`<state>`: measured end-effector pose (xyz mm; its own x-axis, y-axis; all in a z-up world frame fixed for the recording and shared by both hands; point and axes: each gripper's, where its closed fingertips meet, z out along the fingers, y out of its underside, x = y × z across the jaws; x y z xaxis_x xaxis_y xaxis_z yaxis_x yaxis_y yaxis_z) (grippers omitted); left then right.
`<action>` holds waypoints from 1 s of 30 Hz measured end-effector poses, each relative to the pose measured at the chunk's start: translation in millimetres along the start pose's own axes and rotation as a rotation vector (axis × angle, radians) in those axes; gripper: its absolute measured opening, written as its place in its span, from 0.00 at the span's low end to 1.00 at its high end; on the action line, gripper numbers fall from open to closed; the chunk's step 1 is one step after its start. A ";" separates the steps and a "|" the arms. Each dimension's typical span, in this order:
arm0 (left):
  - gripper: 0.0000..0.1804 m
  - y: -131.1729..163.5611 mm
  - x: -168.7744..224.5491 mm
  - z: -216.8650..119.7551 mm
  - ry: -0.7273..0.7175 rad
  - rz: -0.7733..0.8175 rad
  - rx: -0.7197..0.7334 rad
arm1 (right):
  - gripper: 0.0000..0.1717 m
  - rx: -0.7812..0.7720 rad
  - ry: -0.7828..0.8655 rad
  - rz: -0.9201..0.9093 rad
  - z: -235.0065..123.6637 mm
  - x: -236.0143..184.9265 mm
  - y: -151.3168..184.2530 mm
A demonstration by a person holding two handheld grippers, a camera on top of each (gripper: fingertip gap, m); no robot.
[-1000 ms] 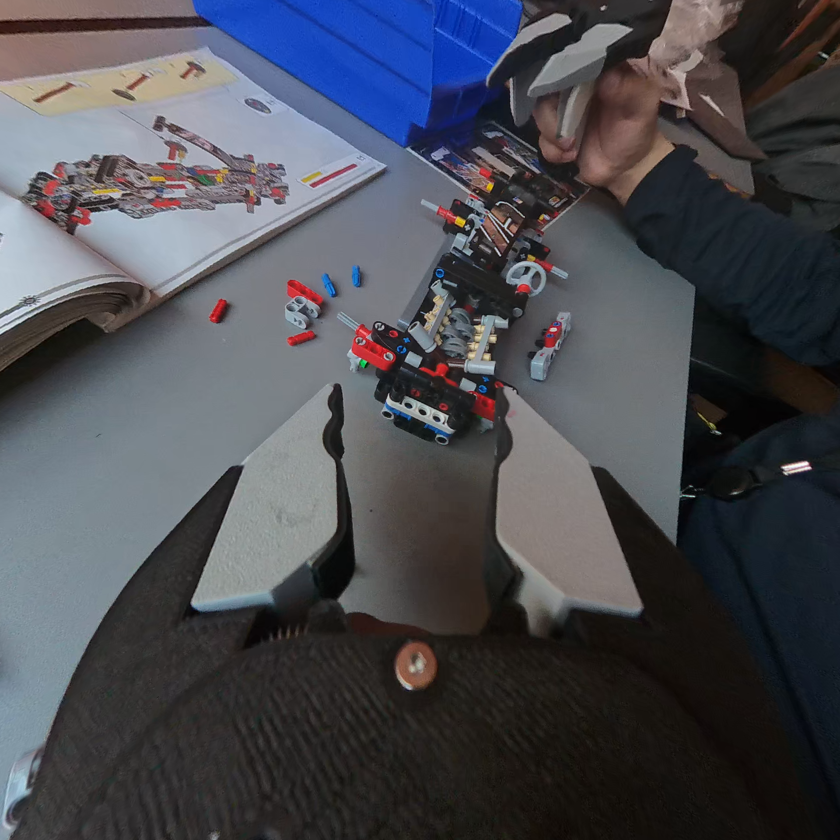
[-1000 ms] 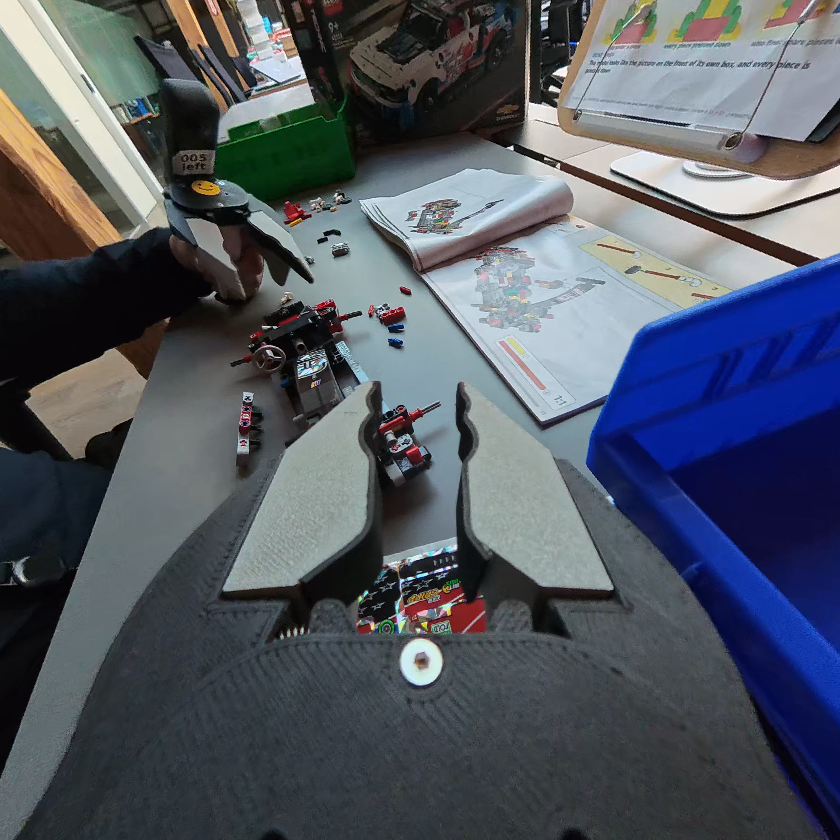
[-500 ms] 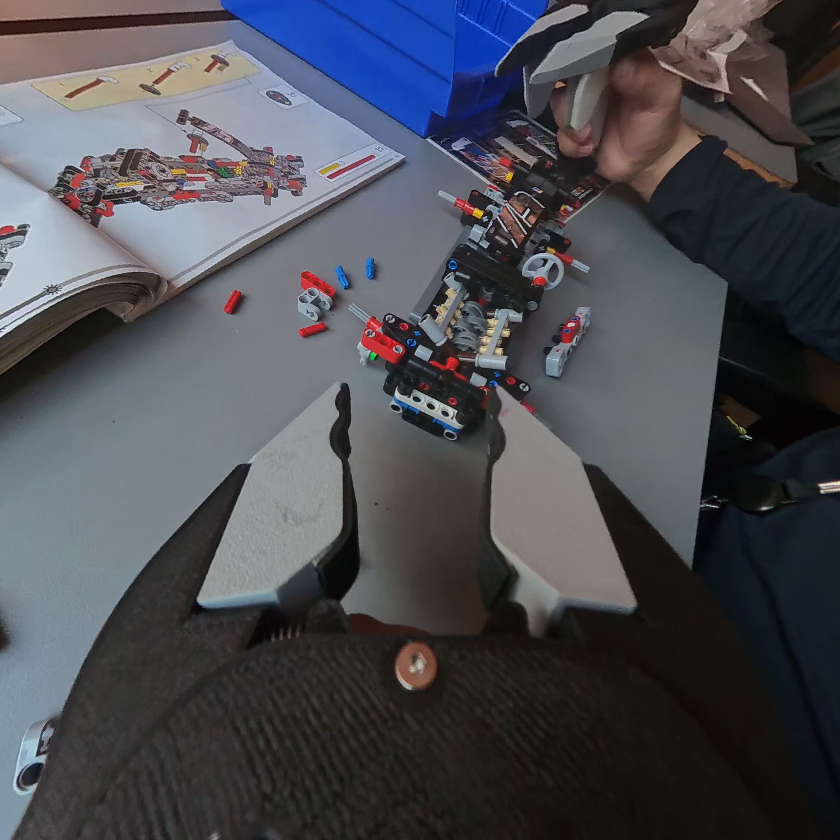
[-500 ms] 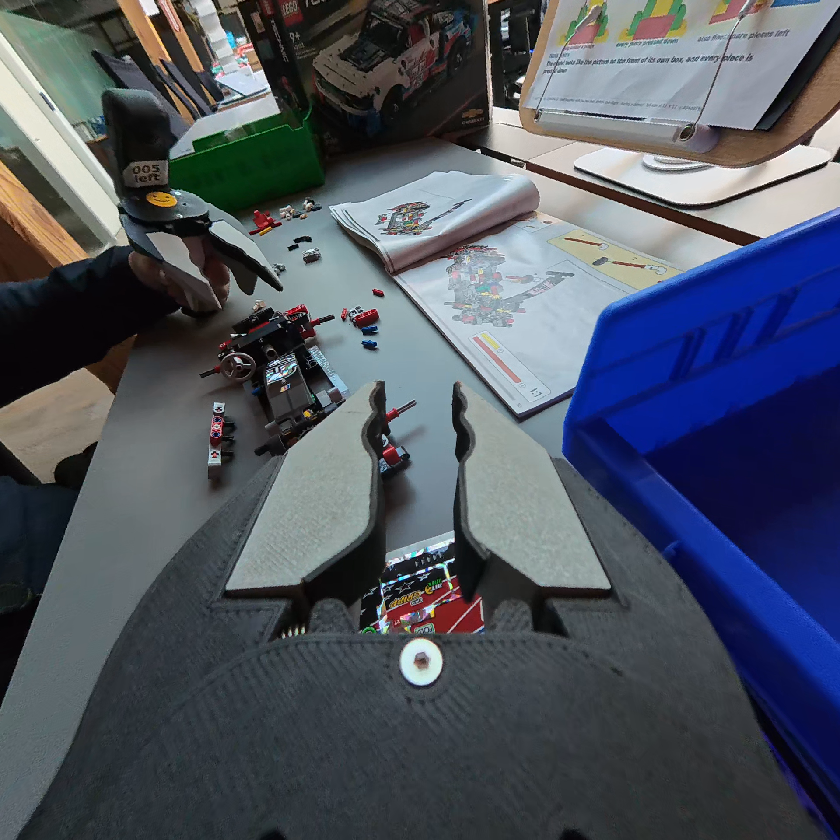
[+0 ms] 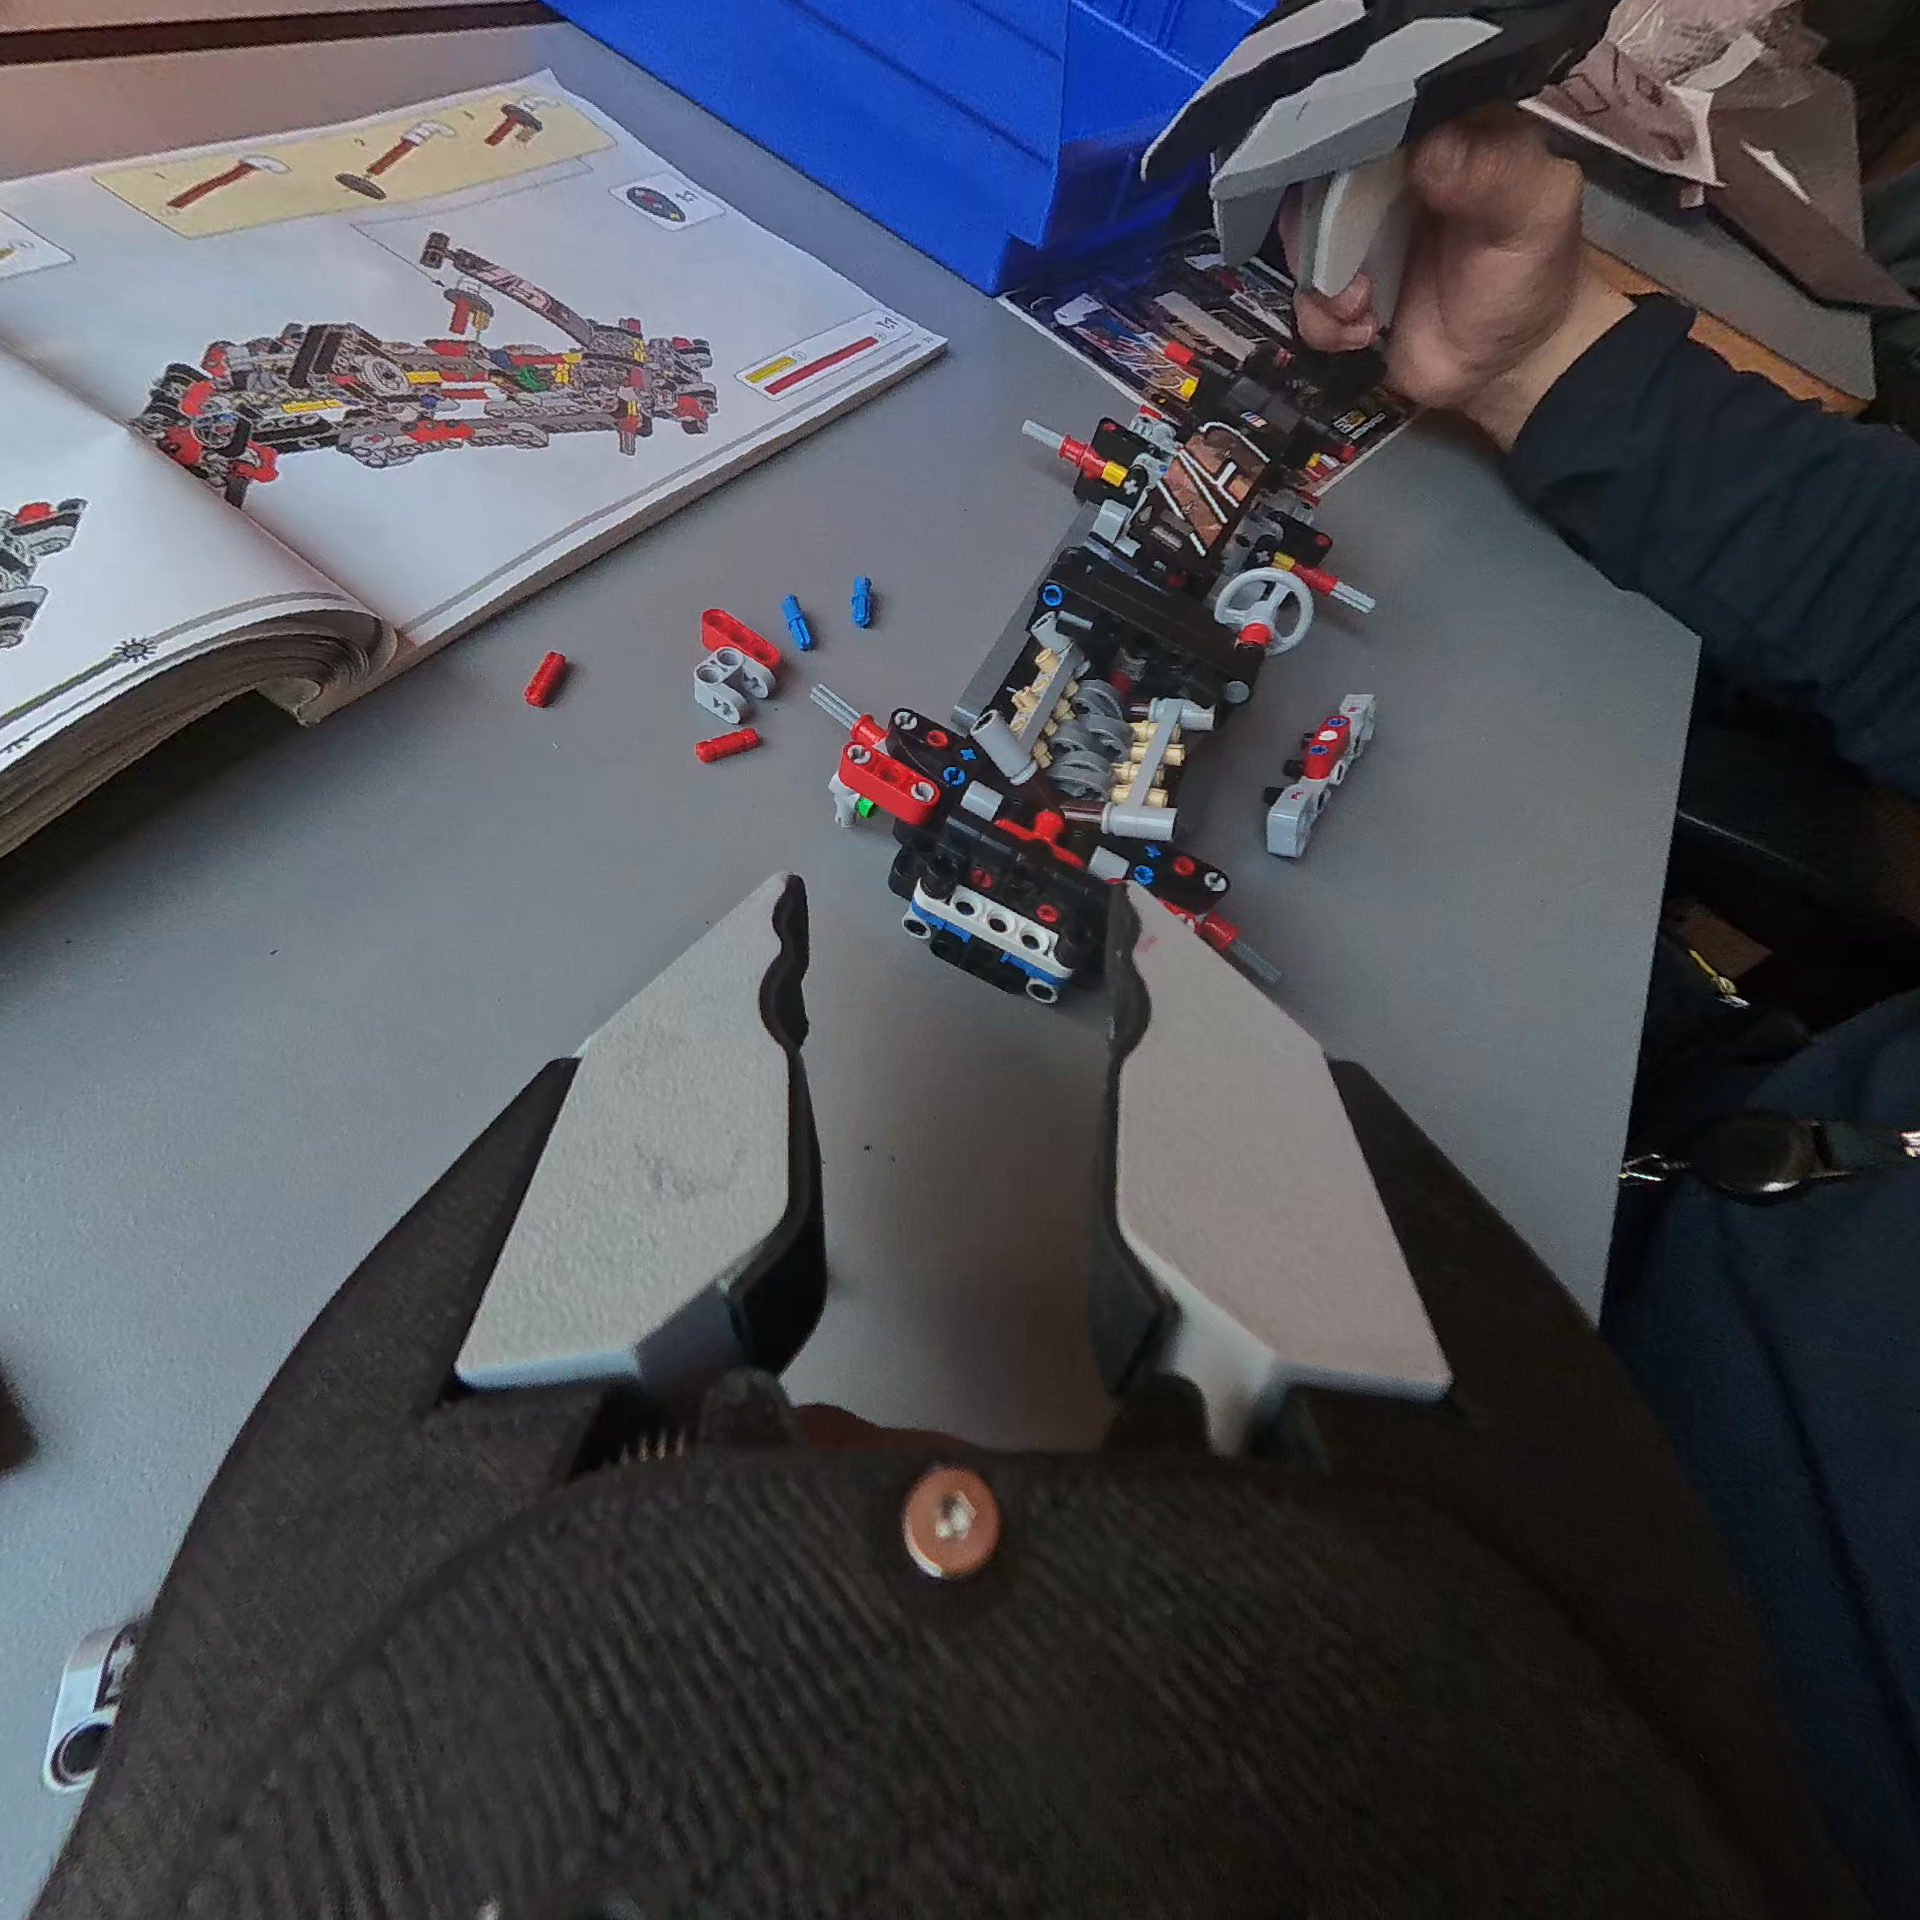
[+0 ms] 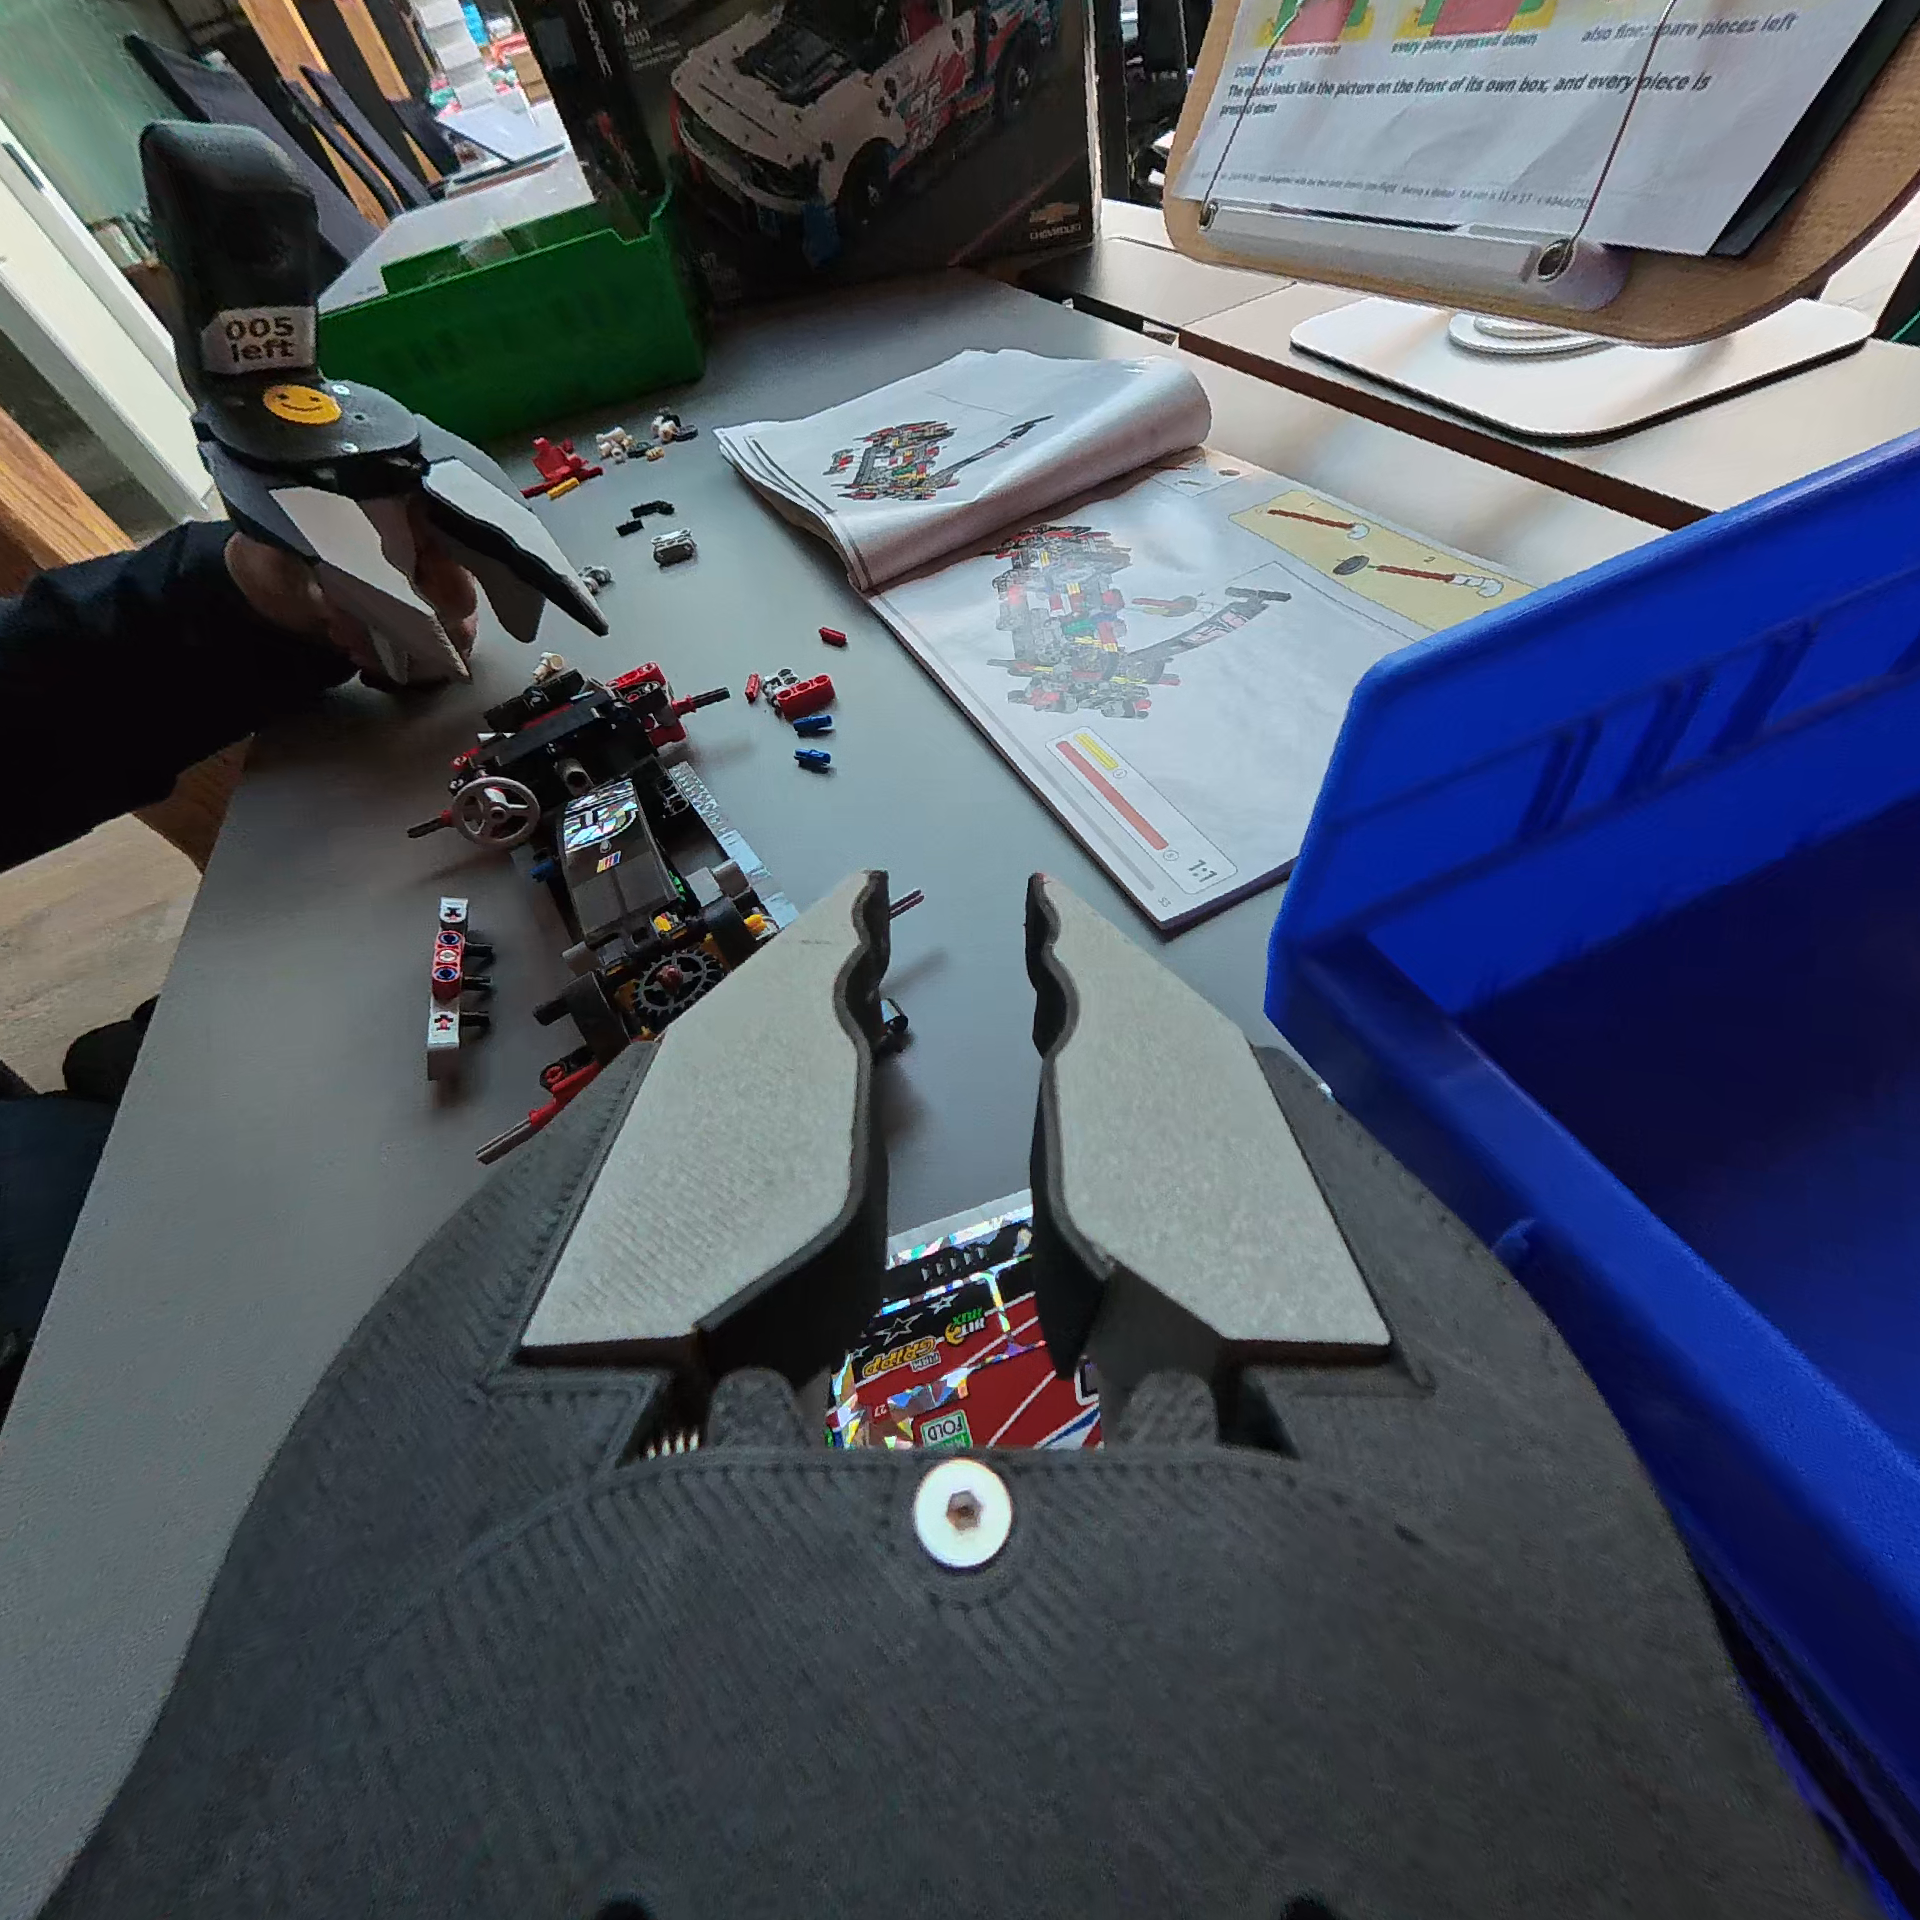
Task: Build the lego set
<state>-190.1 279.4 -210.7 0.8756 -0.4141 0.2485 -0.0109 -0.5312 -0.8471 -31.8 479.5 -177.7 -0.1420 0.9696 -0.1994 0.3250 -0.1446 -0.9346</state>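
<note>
Left gripper hovers wide open, holding nothing, just short of the brick-built chassis mid-table near the edge. Right gripper, jaws partly apart and bare, hangs beside the blue bin.

Grey tabletop. Lying on it: half-built brick car chassis at centre; short grey-and-red brick beam just beside it; loose red, blue and grey pins nearby. Open instruction booklet — pages spread flat. Blue bin, sticker sheet, green bin — far edge.
</note>
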 end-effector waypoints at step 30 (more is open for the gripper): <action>0.28 0.4 2.2 0.2 0.011 0.006 -0.004 | 0.10 -0.028 0.019 -0.009 3.3 3.6 9.1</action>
<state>-188.1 278.3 -210.6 0.8703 -0.4251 0.2487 -0.0176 -0.5315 -0.8469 -32.5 481.1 -187.9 -0.1273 0.9745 -0.1850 0.3494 -0.1305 -0.9278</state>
